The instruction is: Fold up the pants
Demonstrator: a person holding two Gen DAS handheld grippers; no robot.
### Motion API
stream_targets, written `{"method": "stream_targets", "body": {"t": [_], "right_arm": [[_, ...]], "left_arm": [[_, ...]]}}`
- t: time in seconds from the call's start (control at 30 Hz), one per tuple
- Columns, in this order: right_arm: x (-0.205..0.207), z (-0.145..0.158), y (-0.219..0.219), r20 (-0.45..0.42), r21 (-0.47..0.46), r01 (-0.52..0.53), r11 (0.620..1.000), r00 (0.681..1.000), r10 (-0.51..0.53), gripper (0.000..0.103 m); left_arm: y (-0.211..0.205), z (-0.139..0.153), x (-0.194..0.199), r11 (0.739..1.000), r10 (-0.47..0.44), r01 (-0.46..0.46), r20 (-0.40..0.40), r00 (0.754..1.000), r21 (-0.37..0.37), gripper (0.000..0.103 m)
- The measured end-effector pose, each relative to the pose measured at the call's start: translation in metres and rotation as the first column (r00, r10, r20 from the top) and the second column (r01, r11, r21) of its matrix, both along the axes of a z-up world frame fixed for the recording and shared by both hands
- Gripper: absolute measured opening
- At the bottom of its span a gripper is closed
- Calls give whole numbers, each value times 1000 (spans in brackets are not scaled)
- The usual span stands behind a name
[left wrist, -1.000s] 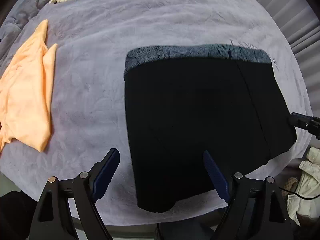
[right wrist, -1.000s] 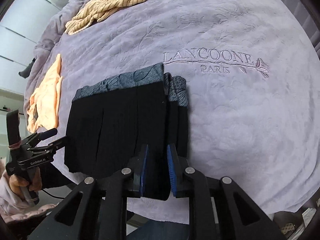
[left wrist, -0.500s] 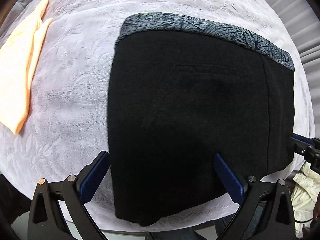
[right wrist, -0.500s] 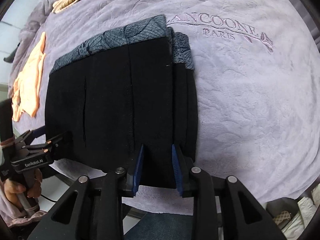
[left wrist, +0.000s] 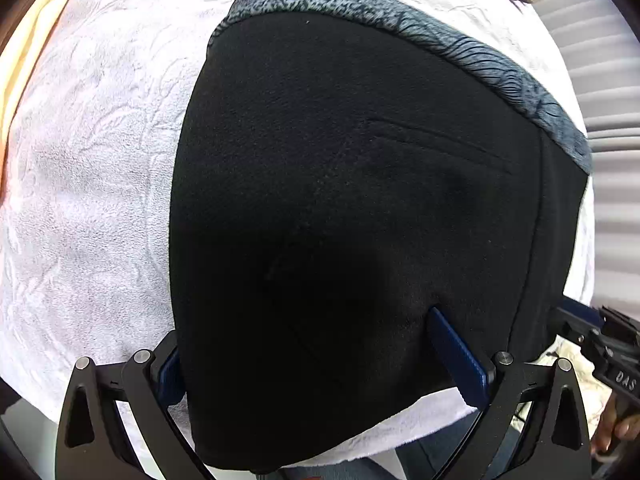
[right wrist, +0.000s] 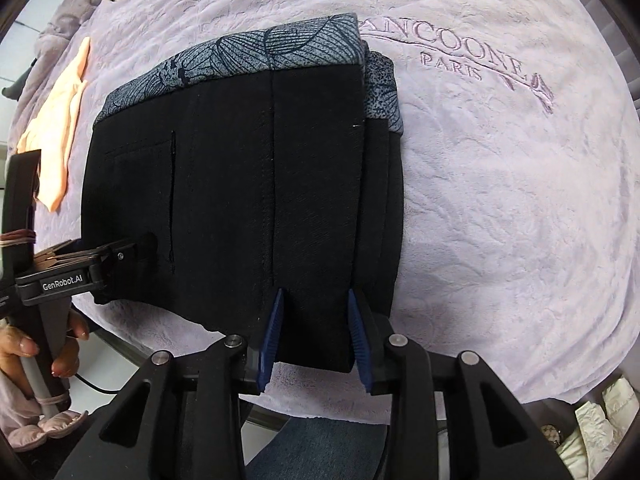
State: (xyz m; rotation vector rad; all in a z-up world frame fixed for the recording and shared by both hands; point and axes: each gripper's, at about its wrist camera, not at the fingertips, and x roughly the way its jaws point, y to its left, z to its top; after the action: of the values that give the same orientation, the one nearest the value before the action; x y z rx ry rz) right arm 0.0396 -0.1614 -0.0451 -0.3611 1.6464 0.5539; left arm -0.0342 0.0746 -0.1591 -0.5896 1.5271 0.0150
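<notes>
I look down on a lilac plush blanket (right wrist: 500, 200) with "LANCOONE PARIS" stitched at its far right. At the far left an orange cloth (right wrist: 60, 128) lies flat, well apart from the rest. Just right of it my left gripper (left wrist: 320, 360) comes in from the near left, a hand (right wrist: 36, 344) on its handle; its jaws stand wide open over the near left corner of the pants (right wrist: 240, 184), one pad off the left edge, the other above the black fabric. The pants lie folded in the middle of the blanket, patterned grey waistband (right wrist: 256, 52) on the far side, layered edges stacked along the right. At their near edge my right gripper (right wrist: 316, 332) has just been opening: its blue pads straddle a strip of the hem, part open, not clearly pressing.
</notes>
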Motion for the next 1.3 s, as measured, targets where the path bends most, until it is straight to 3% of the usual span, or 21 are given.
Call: {"method": "stream_targets", "body": {"t": [0.03,0.1,0.13,0.37,0.53,0.67,0.8,1.0,1.13,1.3], "right_arm": [[1,2,0,-1,-5,4,1000,1000,-4,40],[7,8,-2,21,-17,10,1000,1000,-10,58],[8,13,-5,36,-14,18,1000,999,-17,61],[-1,42,-29,99,38,129,991,986,-132,63],[-14,50,-39,136,72,216,974,965,-224,63],[-31,53,-40,121,76,262,962,955,-269,64],[-34,62,-25,140,64,220,973,964,-227,63],[-26,80,-7,158,100,185,978,967,-199,63],[-26,80,-14,151,109,166,980,972,-182,64],[-24,63,-42,110,86,224,971,966,-233,64]], "left_arm": [[1,5,-2,1000,-5,5,10,1000,9,103],[-1,23,-7,997,-26,22,49,998,80,103],[-3,33,-10,992,-46,38,73,996,117,103],[-6,93,-25,939,-177,104,202,963,326,103],[-15,107,-32,941,-186,106,233,954,320,103],[6,112,-30,941,-210,132,233,949,310,103],[13,121,-21,921,-230,131,239,943,366,103],[33,114,-19,905,-182,92,182,966,416,103],[15,124,-16,896,-184,88,181,966,436,103],[-9,146,-14,891,-171,71,187,967,449,103]]}}
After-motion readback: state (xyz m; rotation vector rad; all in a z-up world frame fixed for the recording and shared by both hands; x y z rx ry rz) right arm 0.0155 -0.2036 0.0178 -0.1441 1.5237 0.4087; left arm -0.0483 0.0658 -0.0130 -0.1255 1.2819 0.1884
